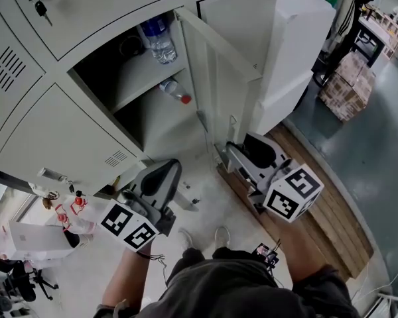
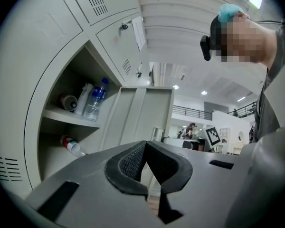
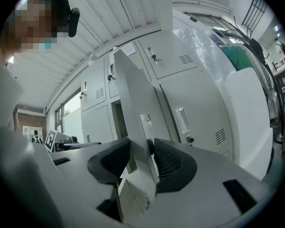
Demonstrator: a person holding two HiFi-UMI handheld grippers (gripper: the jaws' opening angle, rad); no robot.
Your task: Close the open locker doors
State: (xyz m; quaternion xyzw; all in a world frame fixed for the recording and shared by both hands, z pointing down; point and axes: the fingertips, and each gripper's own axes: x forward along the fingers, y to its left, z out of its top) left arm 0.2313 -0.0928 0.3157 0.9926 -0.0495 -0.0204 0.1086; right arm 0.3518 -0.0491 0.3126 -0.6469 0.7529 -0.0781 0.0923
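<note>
Reading no legible print: the blue label on the clear plastic water bottle with blue cap [image 1: 159,38], upright on the upper shelf, is too blurred. A clear bottle with red cap [image 1: 174,90] lies on the lower shelf. The pale grey sheet-metal locker door [image 1: 212,91] stands swung wide out. My right gripper [image 1: 231,152] is clamped on its free edge by the latch plate. My left gripper [image 2: 145,148] has its pads together, empty, just beside the opening. Dark keys [image 1: 40,5] hang in a neighbouring lock. A white cabinet [image 1: 292,52] stands on the door's outer side.
</note>
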